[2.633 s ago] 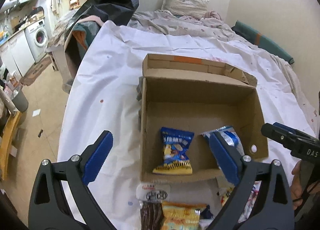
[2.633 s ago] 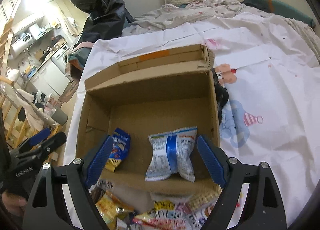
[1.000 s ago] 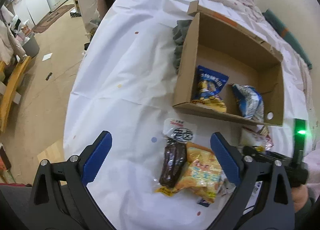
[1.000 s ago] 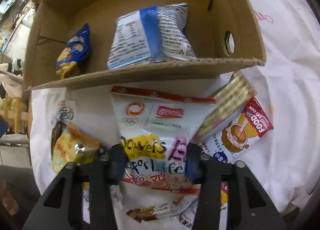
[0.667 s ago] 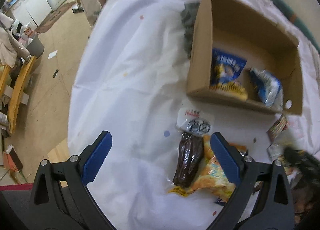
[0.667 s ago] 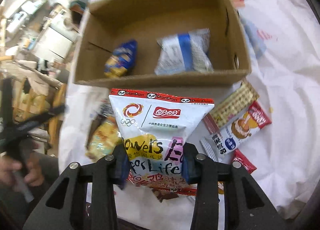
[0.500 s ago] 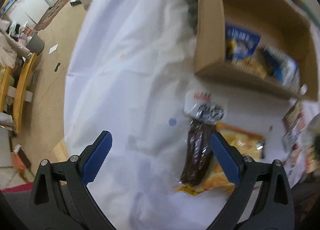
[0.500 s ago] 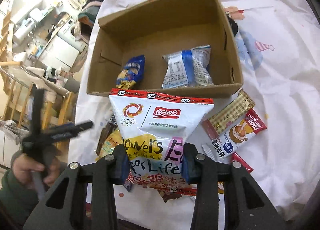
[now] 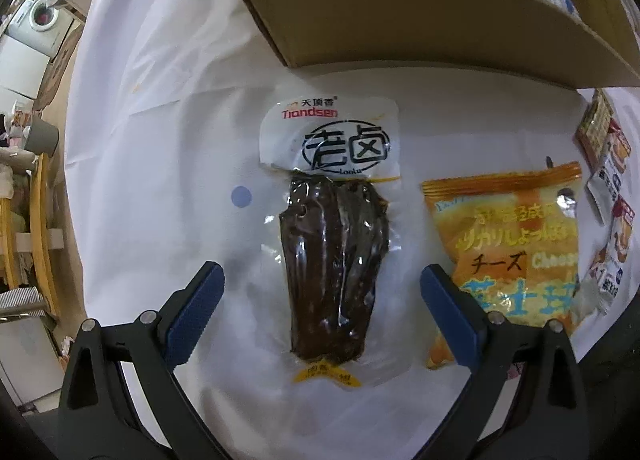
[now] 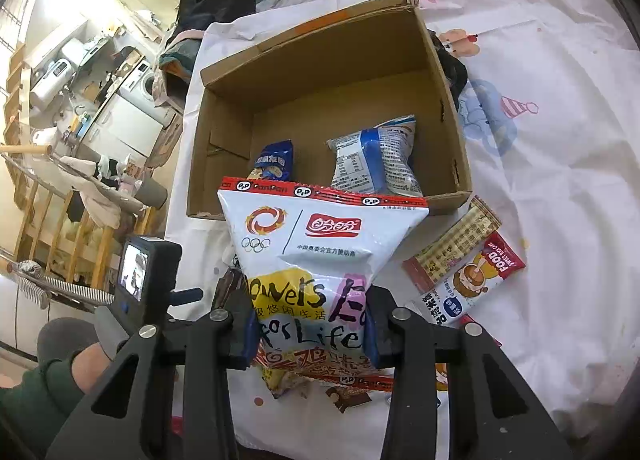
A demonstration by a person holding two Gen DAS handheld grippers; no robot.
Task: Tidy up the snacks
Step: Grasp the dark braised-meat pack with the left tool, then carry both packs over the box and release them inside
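— So, what's in the cardboard box (image 10: 328, 100)?
— Two crinkly packets: a small blue bag (image 10: 274, 162) on the left, a silver-blue bag (image 10: 374, 158) on the right.
— And the grippers?
— Left gripper (image 9: 320, 292) gapes wide around a glossy vacuum-sealed dark snack (image 9: 334, 260), not touching it, flat on the white sheet (image 9: 160, 140). Right gripper (image 10: 308, 332) clamps a puffy white chip bag (image 10: 320, 252) before the box.

The white bag (image 10: 320, 260) hides part of the blue packet (image 10: 274, 162) and the box (image 10: 332, 100) front. In the left wrist view, the orange packet (image 9: 516, 244) runs behind a finger (image 9: 452, 320); box contents are cropped.
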